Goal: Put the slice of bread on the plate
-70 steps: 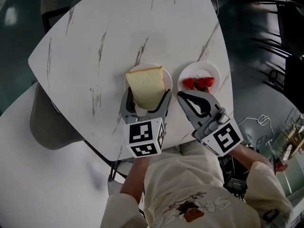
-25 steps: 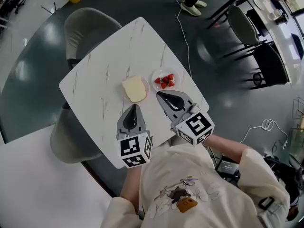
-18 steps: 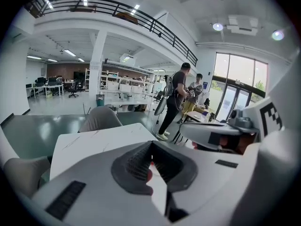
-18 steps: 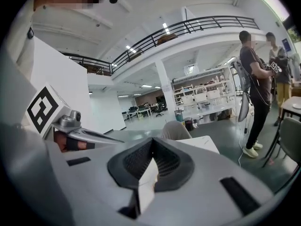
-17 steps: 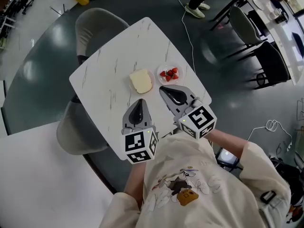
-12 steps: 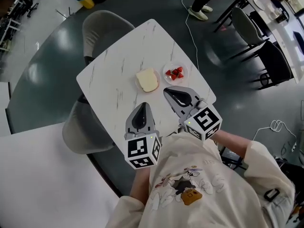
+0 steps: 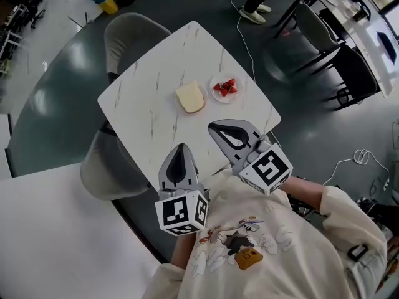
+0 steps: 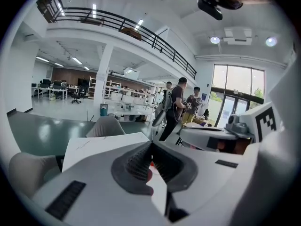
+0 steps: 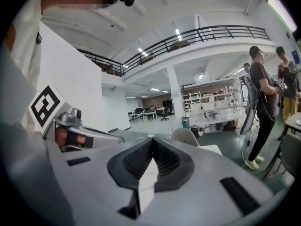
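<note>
Pale yellow slice of bread (image 7: 190,97), roughly square with one rounded end, intact. Lying flat on a small round white plate (image 7: 204,103), covering nearly all of it, only a thin rim showing. Set together right of centre on the white marbled table (image 7: 143,104).

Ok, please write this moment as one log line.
left gripper shut, empty | right gripper shut, empty | bread slice beside strawberry plate, untouched

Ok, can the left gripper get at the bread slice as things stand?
Probably yes: only bare table lies between the left gripper and the bread slice. But it is shut and held back, so it must open and move in.
</note>
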A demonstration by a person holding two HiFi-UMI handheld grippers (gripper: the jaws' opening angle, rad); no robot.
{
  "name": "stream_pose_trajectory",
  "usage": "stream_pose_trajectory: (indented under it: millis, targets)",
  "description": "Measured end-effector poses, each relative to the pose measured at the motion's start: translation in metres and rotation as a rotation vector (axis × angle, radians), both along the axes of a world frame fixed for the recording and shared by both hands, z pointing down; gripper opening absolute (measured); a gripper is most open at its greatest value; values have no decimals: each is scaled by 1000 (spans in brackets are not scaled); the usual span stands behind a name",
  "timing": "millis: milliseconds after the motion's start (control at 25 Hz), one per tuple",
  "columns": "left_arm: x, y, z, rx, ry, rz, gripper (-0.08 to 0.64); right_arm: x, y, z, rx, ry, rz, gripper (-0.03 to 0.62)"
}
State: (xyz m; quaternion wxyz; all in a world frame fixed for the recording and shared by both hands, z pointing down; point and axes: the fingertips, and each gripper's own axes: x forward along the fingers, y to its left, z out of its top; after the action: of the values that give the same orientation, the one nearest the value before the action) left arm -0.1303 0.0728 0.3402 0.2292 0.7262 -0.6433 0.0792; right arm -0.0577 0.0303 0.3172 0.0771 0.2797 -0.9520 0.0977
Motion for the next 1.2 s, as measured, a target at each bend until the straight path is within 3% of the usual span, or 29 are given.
stream_pose_trajectory:
  millis: [480,880,1200]
  targets:
    - [13,33,2,-13,27,-33,9,19,23,-11,3,9,-14,5]
    - [84,25,-5,-26,-11,-23,8,93,17,-10,-37,6,14,5]
    - [118,16,-4,-44,-30,-50,8,135,17,-3,-86,-5,25,5]
